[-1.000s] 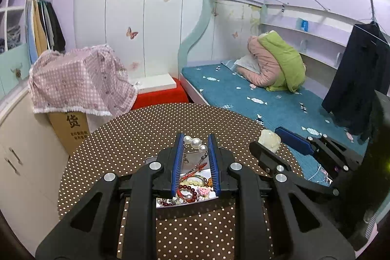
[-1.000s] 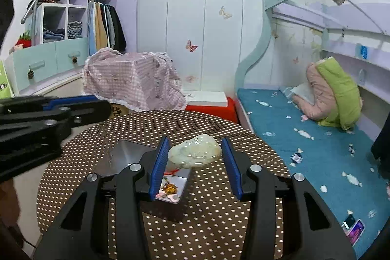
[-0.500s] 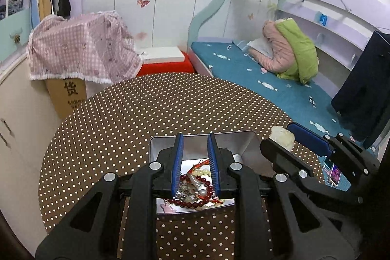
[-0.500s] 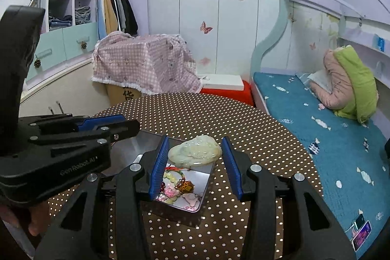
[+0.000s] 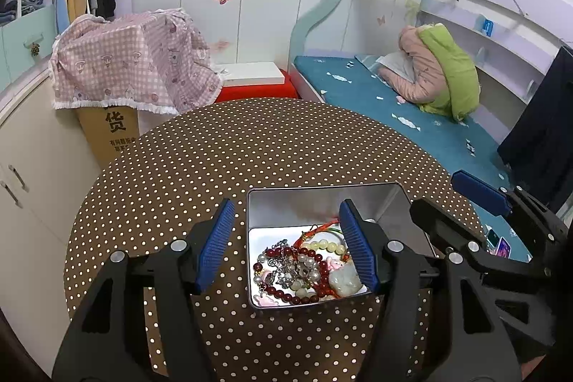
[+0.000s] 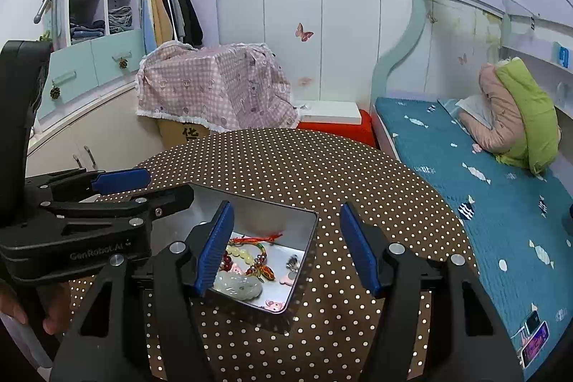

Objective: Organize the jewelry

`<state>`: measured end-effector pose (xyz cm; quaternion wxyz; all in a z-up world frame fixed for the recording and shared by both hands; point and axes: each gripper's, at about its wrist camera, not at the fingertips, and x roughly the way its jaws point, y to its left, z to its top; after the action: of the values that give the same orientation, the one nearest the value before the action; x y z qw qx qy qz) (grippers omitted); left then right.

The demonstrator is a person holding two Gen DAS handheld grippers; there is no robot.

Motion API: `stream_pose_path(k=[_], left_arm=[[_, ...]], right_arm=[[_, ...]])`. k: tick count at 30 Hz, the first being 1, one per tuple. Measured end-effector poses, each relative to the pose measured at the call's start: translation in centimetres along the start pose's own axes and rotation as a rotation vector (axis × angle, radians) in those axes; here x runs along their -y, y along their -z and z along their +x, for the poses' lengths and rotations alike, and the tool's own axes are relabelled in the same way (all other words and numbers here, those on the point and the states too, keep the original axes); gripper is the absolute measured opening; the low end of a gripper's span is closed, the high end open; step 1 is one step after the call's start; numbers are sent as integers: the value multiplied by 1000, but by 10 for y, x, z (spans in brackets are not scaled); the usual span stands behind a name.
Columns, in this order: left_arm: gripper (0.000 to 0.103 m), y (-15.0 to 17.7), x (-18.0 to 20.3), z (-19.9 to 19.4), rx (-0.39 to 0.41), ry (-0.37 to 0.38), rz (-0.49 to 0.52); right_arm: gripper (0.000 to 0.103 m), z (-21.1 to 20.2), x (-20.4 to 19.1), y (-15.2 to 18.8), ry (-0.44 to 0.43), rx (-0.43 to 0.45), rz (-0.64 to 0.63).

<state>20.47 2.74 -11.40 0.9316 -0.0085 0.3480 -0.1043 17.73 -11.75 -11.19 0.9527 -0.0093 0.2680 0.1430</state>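
On left claw [image 6: 118, 183] body: "GenRobot.AI" | both claws spread | right claw [image 6: 286, 246] empty

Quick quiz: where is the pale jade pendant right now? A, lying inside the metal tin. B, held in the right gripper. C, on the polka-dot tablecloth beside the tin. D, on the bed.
A: the jade pendant lies among the beads in the metal tin, and the right gripper is open and empty.

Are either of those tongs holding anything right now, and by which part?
Nothing is held. The left tongs and right tongs are both open and empty; the pale jade pendant lies loose in the metal tin among the beads.
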Motion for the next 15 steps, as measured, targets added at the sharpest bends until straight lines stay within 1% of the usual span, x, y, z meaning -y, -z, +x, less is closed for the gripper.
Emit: stream_pose_path(k=[8,10,15], left_arm=[[67,3,9,-5,-2,-23,12],[69,5,10,-9,2,-28,18],[73,10,13,-20,13,-40,18]], right_arm=[[65,-4,2,2,13,-3,18],[66,-6,3,3,17,-3,24],[69,-17,2,7,20,3,31]])
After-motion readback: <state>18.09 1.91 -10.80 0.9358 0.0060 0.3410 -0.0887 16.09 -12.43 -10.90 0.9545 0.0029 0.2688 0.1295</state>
